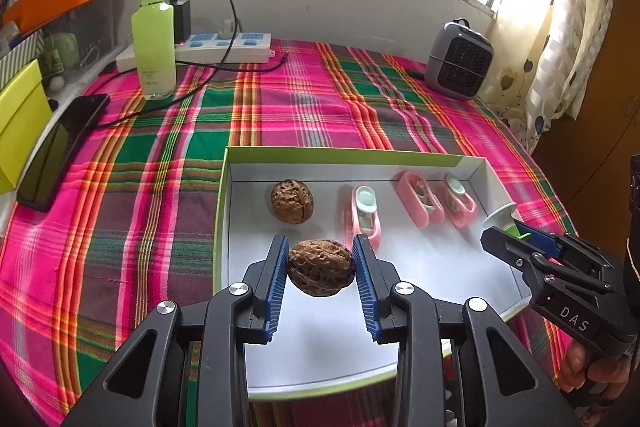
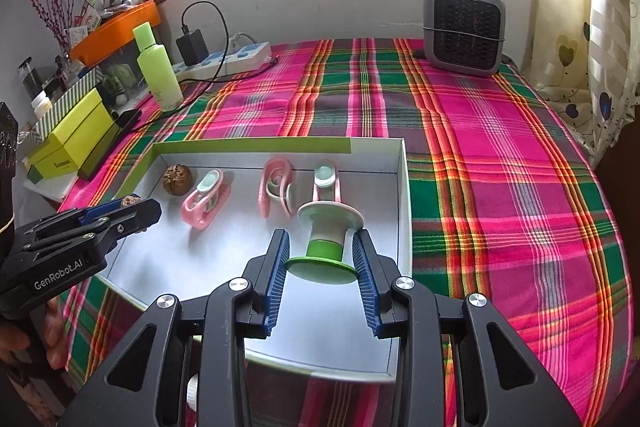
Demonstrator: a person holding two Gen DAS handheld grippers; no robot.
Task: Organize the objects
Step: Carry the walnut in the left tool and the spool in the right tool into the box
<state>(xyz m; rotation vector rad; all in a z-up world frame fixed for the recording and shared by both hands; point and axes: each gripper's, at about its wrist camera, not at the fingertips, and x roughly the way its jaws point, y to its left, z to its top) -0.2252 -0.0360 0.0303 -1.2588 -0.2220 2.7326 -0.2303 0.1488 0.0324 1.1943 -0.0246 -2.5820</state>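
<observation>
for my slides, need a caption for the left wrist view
Left gripper shut on walnut above white tray.

The held walnut [image 1: 320, 267] has a rough, wrinkled, matt brown shell, and the second walnut [image 1: 292, 201] looks the same. The left gripper [image 1: 321, 261] is matt black plastic with ribbed blue pads [image 1: 276, 279] and shiny metal screws. The spool [image 2: 329, 243] is smooth plastic. The tray [image 2: 404, 187] looks like matt cardboard. The plaid cloth [image 1: 280, 115] is woven fabric. The pink clips [image 1: 420, 203] are glossy plastic.
</observation>
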